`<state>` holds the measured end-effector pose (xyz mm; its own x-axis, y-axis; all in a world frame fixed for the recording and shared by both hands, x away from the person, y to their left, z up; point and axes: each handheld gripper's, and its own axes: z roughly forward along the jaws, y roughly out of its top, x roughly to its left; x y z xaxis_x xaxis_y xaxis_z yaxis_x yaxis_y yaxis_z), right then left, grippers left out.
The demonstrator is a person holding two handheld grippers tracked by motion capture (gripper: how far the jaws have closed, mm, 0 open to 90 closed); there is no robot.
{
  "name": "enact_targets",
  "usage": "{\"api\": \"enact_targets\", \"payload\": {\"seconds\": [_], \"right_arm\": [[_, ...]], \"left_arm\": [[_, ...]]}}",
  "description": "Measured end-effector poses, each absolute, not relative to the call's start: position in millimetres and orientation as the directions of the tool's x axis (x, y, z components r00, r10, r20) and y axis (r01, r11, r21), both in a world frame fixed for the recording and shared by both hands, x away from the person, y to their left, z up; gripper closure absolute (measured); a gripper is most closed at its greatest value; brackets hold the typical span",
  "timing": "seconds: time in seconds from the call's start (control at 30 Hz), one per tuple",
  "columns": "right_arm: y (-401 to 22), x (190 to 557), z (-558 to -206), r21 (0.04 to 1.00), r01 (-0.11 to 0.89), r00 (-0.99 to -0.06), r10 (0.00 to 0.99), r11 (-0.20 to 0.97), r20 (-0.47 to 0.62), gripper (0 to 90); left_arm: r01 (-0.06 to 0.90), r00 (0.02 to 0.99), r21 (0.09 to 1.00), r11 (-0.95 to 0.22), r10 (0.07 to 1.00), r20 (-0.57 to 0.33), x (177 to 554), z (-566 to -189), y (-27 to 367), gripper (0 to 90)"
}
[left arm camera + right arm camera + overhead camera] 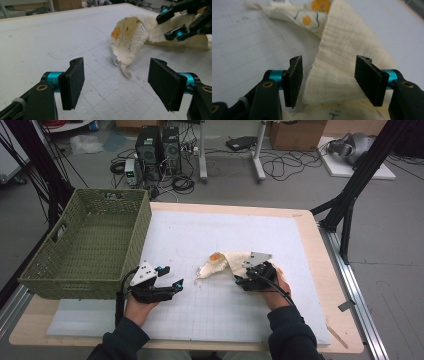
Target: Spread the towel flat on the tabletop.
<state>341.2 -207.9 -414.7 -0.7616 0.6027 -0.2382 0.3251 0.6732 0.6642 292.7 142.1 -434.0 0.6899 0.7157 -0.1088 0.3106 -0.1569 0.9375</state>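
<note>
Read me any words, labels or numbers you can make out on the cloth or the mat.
None is legible.
White tag on the cloth: print too blurred to read.
Small dark marks on the white mat near the cloth's corner: too small to read.

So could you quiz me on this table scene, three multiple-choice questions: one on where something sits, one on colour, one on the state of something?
1. Where does the basket stand?
A. At the table's left
B. At the table's right
C. On the floor

2. What colour is the cloth mostly?
A. Dark blue
B. Cream
C. Red

3. How does the right gripper stand?
A. Clamped tight on the cloth
B. Open, with a cloth fold between its pads
C. Inside the basket

Answers:
1 A: the high view shows it on the left edge.
2 B: pale cream with orange spots.
3 B: there are gaps between both pads and the fold.
</note>
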Motion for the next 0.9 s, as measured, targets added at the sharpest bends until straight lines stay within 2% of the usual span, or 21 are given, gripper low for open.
{"api": "enact_targets", "payload": {"seconds": [0.07, 0.17, 0.27, 0.3, 0.33, 0.37, 0.4, 0.47, 0.63, 0.77, 0.9], "right_arm": [[-202.4, 350.0, -425.2, 0.616, 0.385, -0.738, 0.63, 0.687, -0.241, 39.9], [-203.7, 360.4, -433.6, 0.621, 0.446, -0.722, 0.669, 0.645, -0.177, 43.4], [-210.0, 365.3, -435.3, 0.642, 0.488, -0.734, 0.676, 0.592, -0.065, 58.5], [-211.2, 364.9, -435.3, 0.647, 0.496, -0.738, 0.673, 0.579, -0.036, 69.0], [-211.2, 364.9, -435.3, 0.647, 0.496, -0.738, 0.673, 0.579, -0.036, 69.0], [-210.5, 364.0, -434.8, 0.649, 0.491, -0.741, 0.671, 0.581, -0.039, 80.8], [-205.3, 359.9, -433.0, 0.64, 0.476, -0.766, 0.641, 0.604, -0.035, 82.9], [-202.7, 358.5, -432.3, 0.637, 0.473, -0.785, 0.619, 0.608, -0.008, 83.2], [-175.0, 340.3, -421.1, 0.672, 0.38, -0.889, 0.452, 0.636, 0.075, 81.8], [-180.5, 347.5, -397.7, 0.744, 0.39, -0.865, 0.494, 0.542, 0.094, 79.7], [-194.1, 362.7, -385.1, 0.761, 0.398, -0.831, 0.553, 0.512, 0.063, 80.8]], "left_arm": [[0.311, 0.687, 0.938, -0.155, 0.718, -0.109, 292.7, -433.8, 143.2, 29.9], [0.311, 0.682, 0.939, -0.15, 0.723, -0.11, 293.0, -433.6, 144.8, 29.9], [0.312, 0.682, 0.939, -0.148, 0.723, -0.113, 292.8, -433.3, 145.3, 29.9], [0.312, 0.682, 0.939, -0.148, 0.723, -0.113, 292.9, -433.3, 145.2, 29.9], [0.312, 0.682, 0.939, -0.148, 0.722, -0.113, 292.9, -433.3, 145.2, 29.9], [0.311, 0.682, 0.939, -0.149, 0.723, -0.111, 293.0, -433.2, 145.0, 29.9], [0.311, 0.683, 0.938, -0.151, 0.722, -0.11, 293.1, -433.1, 145.1, 30.0], [0.309, 0.68, 0.94, -0.147, 0.725, -0.11, 293.1, -432.9, 145.3, 30.0], [0.313, 0.671, 0.939, -0.139, 0.732, -0.115, 294.1, -432.8, 148.1, 30.0], [0.311, 0.667, 0.94, -0.137, 0.736, -0.113, 293.8, -432.3, 149.0, 30.0], [0.315, 0.664, 0.939, -0.138, 0.739, -0.114, 294.2, -432.9, 149.0, 30.4]]}}
